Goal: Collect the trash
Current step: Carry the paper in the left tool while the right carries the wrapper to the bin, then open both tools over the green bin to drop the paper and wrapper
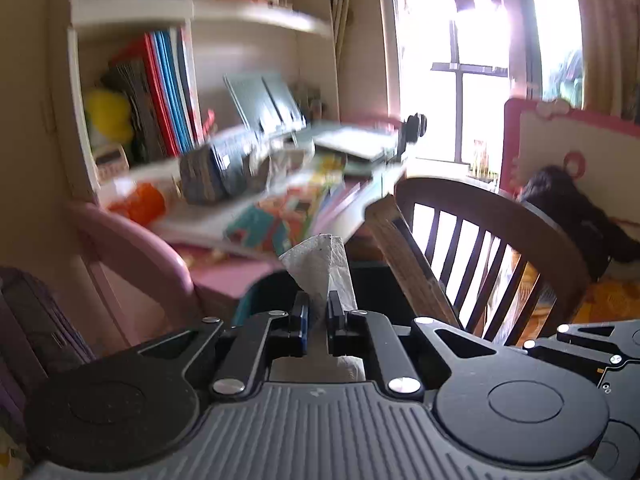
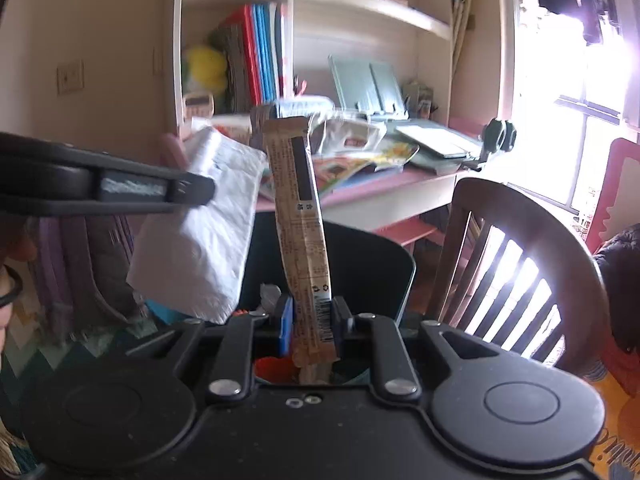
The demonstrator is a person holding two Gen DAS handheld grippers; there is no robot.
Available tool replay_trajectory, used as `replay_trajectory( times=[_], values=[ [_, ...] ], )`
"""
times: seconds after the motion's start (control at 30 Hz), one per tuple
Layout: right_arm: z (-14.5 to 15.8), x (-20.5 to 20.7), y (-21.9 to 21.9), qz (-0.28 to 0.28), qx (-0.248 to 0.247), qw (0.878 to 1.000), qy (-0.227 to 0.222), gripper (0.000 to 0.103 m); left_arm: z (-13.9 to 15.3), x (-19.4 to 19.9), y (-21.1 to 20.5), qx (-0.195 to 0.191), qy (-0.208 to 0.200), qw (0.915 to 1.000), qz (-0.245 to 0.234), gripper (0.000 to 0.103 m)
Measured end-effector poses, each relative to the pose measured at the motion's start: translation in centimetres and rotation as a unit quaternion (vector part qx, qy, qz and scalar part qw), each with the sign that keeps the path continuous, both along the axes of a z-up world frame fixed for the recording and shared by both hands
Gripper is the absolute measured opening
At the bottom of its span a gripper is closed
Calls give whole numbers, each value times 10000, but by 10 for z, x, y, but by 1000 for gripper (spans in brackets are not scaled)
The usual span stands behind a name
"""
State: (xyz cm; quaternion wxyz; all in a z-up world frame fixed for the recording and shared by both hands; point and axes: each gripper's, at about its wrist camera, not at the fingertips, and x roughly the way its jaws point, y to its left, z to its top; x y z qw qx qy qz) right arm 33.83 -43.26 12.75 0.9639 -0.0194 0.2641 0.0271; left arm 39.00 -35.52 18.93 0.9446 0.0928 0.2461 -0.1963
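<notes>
The left hand-held gripper [image 1: 318,312] is clamped tight on a crumpled white paper tissue [image 1: 320,264], which sticks up and forward out of its jaws. The right hand-held gripper [image 2: 314,316] is closed on a long tan foil snack wrapper [image 2: 304,216], gripped near its lower end, so its long axis runs straight out along the fingers.

What matters now is the round dark plastic bin [image 2: 360,264]: its open mouth lies just beyond and below the right gripper's fingertips, so the wrapper stands over it. Seen from the right wrist, the tissue hangs over the bin's left side, and I judge both pieces only need carrying a little further over the opening before release.

Beyond the bin stands a pink worktop [image 2: 380,184] cluttered with books and papers; beside the bin, on its right, is a dark wooden slat-back chair [image 2: 520,240]. White bookshelves [image 2: 360,12] rise behind the worktop.
</notes>
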Motion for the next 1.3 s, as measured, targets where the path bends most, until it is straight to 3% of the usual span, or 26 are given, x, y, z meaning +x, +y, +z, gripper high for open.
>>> replay_trajectory(
  times=[0.33,0.53,0.9,1.0,1.07,1.13,1.3],
  values=[
    [-18,18,9,259,-340,9974,579,18,-55,35,-6,267,788,9964,131,9],
    [-23,20,6,292,-426,9953,815,21,-67,39,-8,374,1030,9939,121,9],
    [-19,5,5,197,-457,9964,691,32,-75,29,-13,461,1181,9919,48,13],
    [-14,-1,4,176,-439,9969,624,33,-75,22,-12,485,1152,9921,48,28],
    [-11,-7,4,155,-445,9974,550,34,-73,17,-10,464,1092,9929,56,56],
    [-7,-11,4,136,-455,9976,512,36,-69,8,-7,408,925,9948,108,72],
    [2,-26,4,143,-427,9982,387,42,-59,-7,3,247,850,9960,120,72]
  ],
)
